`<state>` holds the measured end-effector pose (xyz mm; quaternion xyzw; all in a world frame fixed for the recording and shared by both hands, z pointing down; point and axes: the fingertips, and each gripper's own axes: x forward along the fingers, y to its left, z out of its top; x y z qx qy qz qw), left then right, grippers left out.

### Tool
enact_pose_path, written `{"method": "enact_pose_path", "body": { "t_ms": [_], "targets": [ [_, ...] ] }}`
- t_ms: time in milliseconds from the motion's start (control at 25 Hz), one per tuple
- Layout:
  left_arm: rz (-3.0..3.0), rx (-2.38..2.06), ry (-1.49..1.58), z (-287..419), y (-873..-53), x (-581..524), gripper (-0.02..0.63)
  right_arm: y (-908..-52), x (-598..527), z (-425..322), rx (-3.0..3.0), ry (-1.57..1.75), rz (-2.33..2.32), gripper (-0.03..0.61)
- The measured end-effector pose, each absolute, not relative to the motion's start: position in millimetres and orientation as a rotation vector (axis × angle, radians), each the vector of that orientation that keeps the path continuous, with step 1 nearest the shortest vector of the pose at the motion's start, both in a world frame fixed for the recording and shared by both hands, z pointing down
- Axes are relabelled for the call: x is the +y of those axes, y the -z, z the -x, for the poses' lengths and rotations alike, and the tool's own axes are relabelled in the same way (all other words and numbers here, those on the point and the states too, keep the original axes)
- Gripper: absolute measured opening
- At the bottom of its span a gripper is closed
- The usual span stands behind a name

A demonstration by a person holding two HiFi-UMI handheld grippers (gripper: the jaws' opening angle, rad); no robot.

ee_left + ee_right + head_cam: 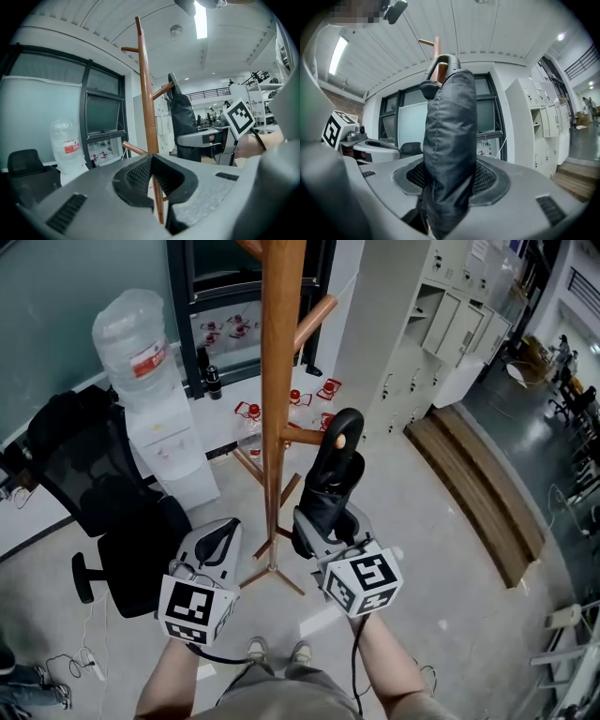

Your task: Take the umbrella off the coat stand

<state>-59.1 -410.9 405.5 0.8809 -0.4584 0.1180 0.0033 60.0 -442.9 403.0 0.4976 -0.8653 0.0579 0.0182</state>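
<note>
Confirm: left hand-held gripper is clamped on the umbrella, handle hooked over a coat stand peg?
Wrong side: the right hand-held gripper is clamped on the umbrella, per the right gripper view. Its handle is hooked over a coat stand peg.

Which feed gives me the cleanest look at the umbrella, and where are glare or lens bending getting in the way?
Right gripper view: umbrella close and sharp, stitching visible; strip light glares upper left. Head view: even light, but the umbrella is a dark shape with little detail. Left gripper view: heavy fisheye, window frame bows, ceiling light blown out.
</note>
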Motion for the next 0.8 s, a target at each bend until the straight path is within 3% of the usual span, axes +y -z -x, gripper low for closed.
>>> {"method": "enact_pose_path", "body": {
  "t_ms": [800],
  "targets": [
    [-3.001, -1.460, -0.139, 37.0, -286.8, -368.3, 0.008, -238.6, -333.0, -107.4, -2.743, 0.348, -1.643, 0.236]
  ]
}}
